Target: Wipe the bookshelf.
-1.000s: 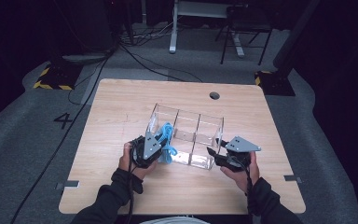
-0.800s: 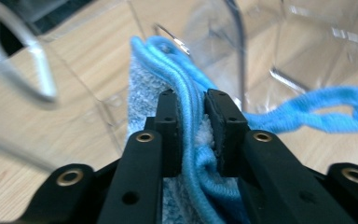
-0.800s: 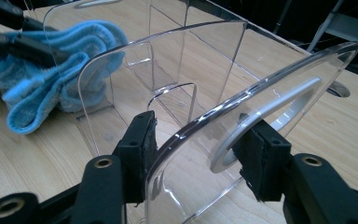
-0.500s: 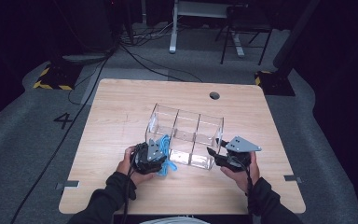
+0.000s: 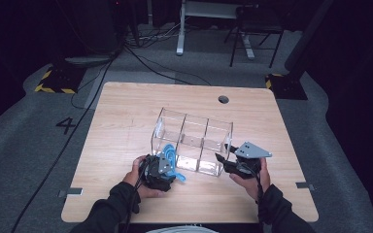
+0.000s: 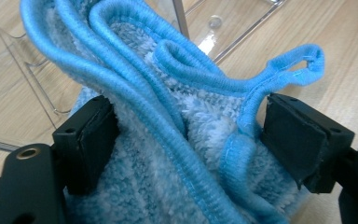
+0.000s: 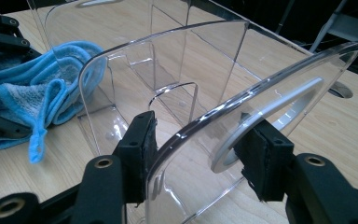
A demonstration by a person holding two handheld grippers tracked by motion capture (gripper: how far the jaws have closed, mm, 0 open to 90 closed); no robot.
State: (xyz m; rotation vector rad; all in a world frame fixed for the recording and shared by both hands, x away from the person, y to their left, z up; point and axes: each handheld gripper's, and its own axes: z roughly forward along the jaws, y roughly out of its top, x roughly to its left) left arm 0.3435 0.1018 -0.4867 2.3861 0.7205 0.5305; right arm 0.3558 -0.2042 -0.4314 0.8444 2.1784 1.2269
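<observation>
Dark carpeted floor (image 5: 39, 160) and trailing cables surround a pale wooden desk (image 5: 126, 111), on which a clear acrylic organizer (image 5: 194, 141) with three compartments stands slightly askew; a chair (image 5: 252, 29) and a frame leg stand behind in the gloom.

At the organizer's left end lies a blue cloth (image 5: 171, 162), bunched on the desk just outside the clear wall, touching or nearly touching it; in the left gripper view its corded hems (image 6: 177, 93) fold over one another and the fleecy middle bulges up between the jaws. The left tongs (image 5: 162, 167) have just been opening over this cloth; they now stand wide, the pads (image 6: 91, 135) flanking the bundle rather than pinching it, so the cloth seems to rest on the desk by its own weight. Judging from this, the cloth has been set down beside the box rather than inside a compartment; whether it is meant to go in I cannot say.

The right tongs (image 5: 223, 160) grip the organizer's right end wall (image 7: 242, 121), one pad on each face of the curved panel beside its cut-out handle; this hold looks like a steadying one, keeping the light box from sliding or tipping while the other hand works at the far end. The compartments themselves look empty; the right hand (image 5: 250, 177) rests low at the desk's near edge.
</observation>
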